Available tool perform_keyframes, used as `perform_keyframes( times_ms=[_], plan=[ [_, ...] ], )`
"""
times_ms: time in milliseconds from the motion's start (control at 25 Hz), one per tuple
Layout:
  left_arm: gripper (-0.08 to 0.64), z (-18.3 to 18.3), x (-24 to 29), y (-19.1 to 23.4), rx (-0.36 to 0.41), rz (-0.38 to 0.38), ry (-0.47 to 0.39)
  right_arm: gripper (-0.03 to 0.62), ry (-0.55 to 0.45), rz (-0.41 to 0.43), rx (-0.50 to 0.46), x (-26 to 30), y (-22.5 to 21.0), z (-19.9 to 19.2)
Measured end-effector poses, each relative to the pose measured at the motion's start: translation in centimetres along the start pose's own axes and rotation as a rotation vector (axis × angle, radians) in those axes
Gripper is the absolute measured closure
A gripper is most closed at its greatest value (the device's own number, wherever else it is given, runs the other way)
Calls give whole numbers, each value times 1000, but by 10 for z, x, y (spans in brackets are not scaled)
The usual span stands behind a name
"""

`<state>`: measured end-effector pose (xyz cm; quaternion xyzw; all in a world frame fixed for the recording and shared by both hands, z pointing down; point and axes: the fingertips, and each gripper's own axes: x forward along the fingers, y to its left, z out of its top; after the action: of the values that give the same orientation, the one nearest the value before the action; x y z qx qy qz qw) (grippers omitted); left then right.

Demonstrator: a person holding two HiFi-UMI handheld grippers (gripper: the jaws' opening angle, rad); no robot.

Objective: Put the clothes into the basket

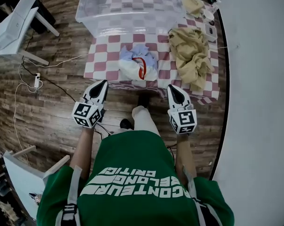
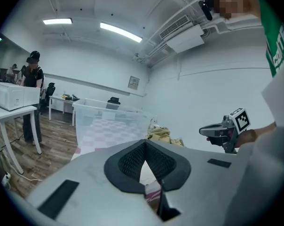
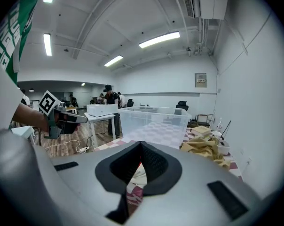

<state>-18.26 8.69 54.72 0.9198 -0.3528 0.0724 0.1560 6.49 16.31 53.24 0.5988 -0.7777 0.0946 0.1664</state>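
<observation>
Checkered table [image 1: 100, 55], clear basket [image 1: 92, 14], yellow cloth [image 1: 191, 53], white bundle [image 1: 132, 68], left tool [image 1: 103, 84] and right tool [image 1: 173, 88] closed, empty

Basket [image 1: 132, 6]: clear plastic tub, upright, at the far left of the checked table [image 1: 100, 55]. White and pale-blue bundle [image 1: 138, 64], with a red loop, crumpled at the near edge. Tan garment [image 1: 191, 53]: heaped on the right, apart from both.
</observation>
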Motion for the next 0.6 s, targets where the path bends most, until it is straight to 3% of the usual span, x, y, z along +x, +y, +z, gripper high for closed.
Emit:
perform_keyframes(
  times_ms=[360, 600],
  plan=[
    [557, 8, 63, 17, 34, -33, 63, 584, 66, 106, 11, 84, -22, -6],
    [557, 9, 90, 29, 26, -9, 98, 584, 99, 168, 23, 127, -36, -3]
  ],
)
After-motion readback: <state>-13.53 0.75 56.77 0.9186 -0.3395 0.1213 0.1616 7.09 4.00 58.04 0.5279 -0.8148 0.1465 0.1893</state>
